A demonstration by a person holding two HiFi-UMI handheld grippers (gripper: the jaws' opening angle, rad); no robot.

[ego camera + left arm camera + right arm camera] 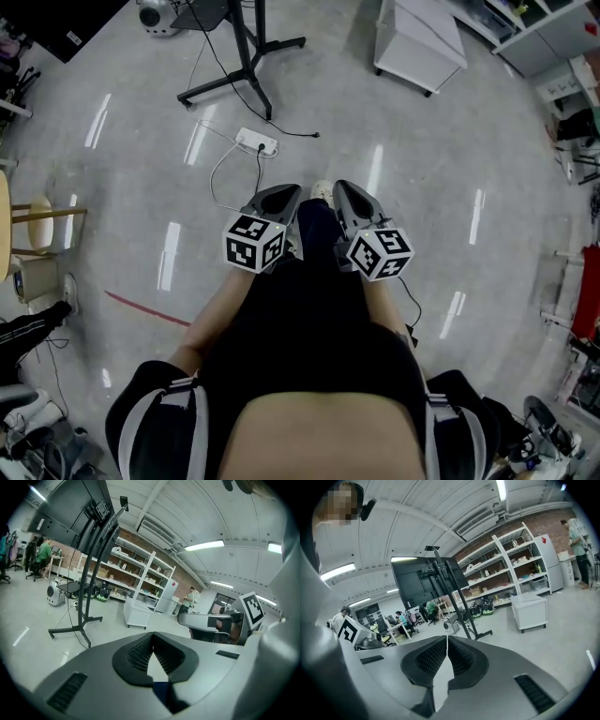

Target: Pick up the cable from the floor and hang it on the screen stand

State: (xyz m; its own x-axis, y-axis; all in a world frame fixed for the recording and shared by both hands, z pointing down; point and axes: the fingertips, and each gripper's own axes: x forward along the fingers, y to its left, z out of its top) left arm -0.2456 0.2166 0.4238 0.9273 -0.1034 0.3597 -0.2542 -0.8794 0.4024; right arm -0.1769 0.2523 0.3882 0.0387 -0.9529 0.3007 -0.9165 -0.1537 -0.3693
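Note:
A white power strip (256, 142) lies on the grey floor with a thin white cable (217, 178) looping from it and a black cable (291, 133) trailing right. Beyond it stands the black screen stand (246, 56) on its splayed base. I hold both grippers close to my body, well above the floor and short of the cable. The left gripper (286, 192) is shut with nothing in it, and so is the right gripper (345, 187). In the left gripper view the left gripper (153, 633) faces the stand (86, 597). The right gripper (446, 637) faces the screen (419, 581).
A white cabinet on wheels (419, 42) stands at the back right. A wooden stool (37, 225) is at the left, with a red line (145, 307) on the floor near it. Shelving (136, 571) lines the far wall. Clutter crowds the right edge.

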